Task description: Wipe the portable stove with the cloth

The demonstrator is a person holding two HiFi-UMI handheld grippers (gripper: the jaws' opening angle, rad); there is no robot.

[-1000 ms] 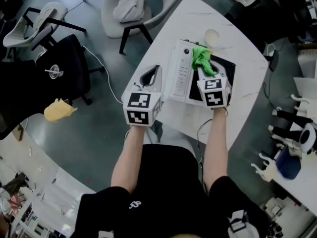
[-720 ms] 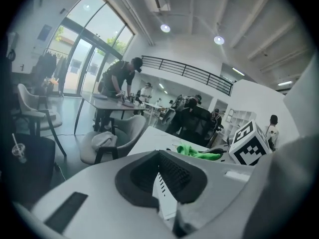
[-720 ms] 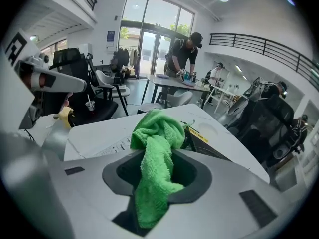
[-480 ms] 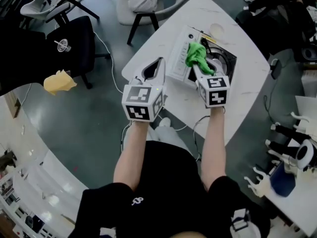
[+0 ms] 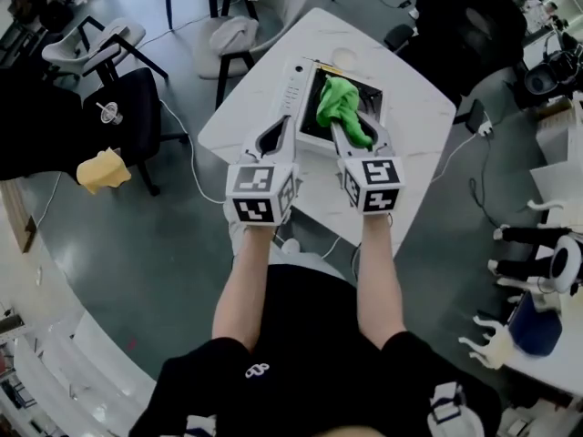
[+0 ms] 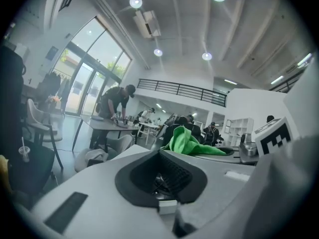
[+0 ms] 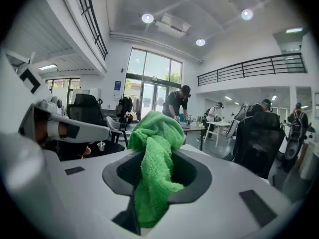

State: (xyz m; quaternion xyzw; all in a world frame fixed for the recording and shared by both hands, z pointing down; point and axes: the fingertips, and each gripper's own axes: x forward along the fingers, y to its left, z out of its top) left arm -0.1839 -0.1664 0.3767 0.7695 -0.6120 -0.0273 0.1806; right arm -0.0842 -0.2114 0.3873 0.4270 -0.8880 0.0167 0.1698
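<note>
The portable stove (image 5: 297, 91), with a white control strip and a dark top, lies on a white table (image 5: 414, 107). A green cloth (image 5: 340, 109) rests bunched on the stove top, and my right gripper (image 5: 350, 135) is shut on its near end. In the right gripper view the cloth (image 7: 155, 168) hangs through the closed jaws of the right gripper (image 7: 158, 156). My left gripper (image 5: 289, 121) is shut on nothing, just left of the stove's control strip. In the left gripper view the left gripper (image 6: 161, 153) points past the cloth (image 6: 188, 143).
A pale round mark (image 5: 344, 58) sits on the table beyond the stove. Grey chairs (image 5: 244, 27) and a black chair (image 5: 123, 107) stand left of the table; a yellow thing (image 5: 102, 169) is by the black chair. A cable (image 5: 460, 157) runs off the right edge.
The head camera has swung, so the table sits further left in view. The right gripper has kept hold of the cloth and shifted it a little over the stove top. The left gripper stays beside the stove.
</note>
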